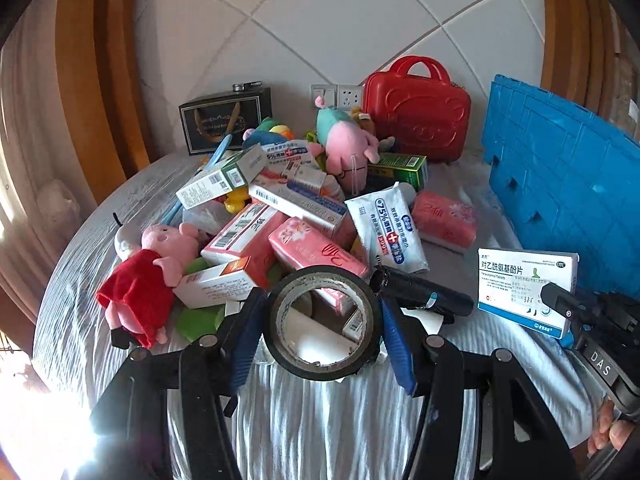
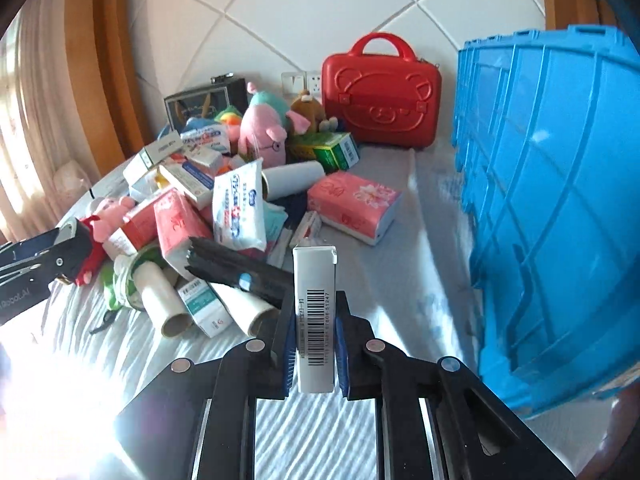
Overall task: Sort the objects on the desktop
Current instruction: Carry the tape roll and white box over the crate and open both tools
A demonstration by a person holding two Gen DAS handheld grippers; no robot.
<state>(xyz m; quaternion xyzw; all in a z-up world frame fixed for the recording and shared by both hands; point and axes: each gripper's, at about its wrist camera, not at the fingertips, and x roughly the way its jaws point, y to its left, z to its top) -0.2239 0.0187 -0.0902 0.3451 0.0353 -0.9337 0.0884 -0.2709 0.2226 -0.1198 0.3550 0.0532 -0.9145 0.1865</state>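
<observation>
- Left wrist view: the left gripper point(image 1: 322, 330) was clenched on a roll of black tape point(image 1: 323, 324), its blue-padded fingers point(image 1: 394, 346) pressing the roll's outer wall from either side and spread about as wide as the roll. The roll stood on edge with its hole facing the camera, lifted at the near edge of the pile; I judge it was gripped across the width because that gave the pads two parallel faces.
- Behind it, the heap of cartons, tissue packs and plush toys lay on the cloth-covered table point(image 1: 312, 420). A pig in a red dress point(image 1: 144, 276) lay at the near left, a wipes pack point(image 1: 386, 228) in the middle and a red case point(image 1: 416, 108) against the far wall.
- At the right, the right gripper point(image 1: 558, 300) carried a white-and-blue medicine box point(image 1: 526, 290) just in front of the blue crate point(image 1: 560, 184), likely its destination.
- Right wrist view: the right gripper point(image 2: 316, 346) was nearly closed, grasping the medicine box point(image 2: 315, 316) by its broad faces, so the narrow barcoded edge faced the camera and the box stood upright above the cloth.
- The blue crate point(image 2: 560, 220) filled the right side, near the box; a pink tissue pack point(image 2: 354, 206) lay apart from the heap, further away. The left gripper's body showed at the far left; its fingers were out of frame there.
</observation>
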